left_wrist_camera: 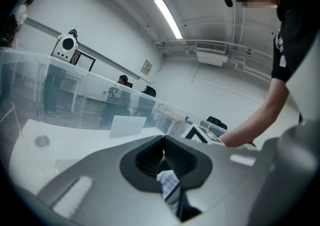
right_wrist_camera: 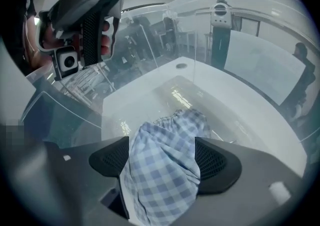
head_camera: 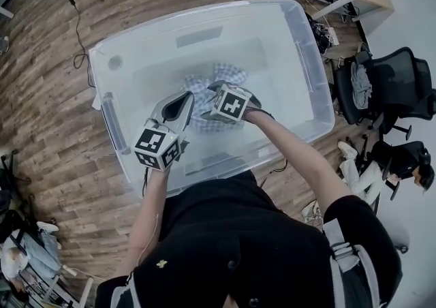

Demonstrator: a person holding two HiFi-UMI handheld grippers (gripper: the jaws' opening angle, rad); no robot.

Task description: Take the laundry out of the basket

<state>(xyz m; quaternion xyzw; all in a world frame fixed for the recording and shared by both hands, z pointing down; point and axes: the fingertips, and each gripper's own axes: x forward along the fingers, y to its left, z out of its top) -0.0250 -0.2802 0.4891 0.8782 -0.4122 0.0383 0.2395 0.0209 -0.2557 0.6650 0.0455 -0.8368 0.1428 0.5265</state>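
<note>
Cloth point(right_wrist_camera: 165, 135) in basket point(head_camera: 204, 12), seemingly clear of walls point(head_camera: 303, 61), between parted right tongs point(right_wrist_camera: 162, 159)

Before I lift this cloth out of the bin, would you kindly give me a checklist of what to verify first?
1. Left gripper grip: ok. Its jaws are shut on a fold of the checked cloth.
2. Right gripper grip: not ok. Its jaws stand apart with the cloth between them, not clamped.
3. Cloth clear of the bin: not ok. Most of it lies on the bin's floor.
4. Way up and out: ok. The bin has no lid on.
5. Cloth caught on anything underneath: cannot tell.
</note>
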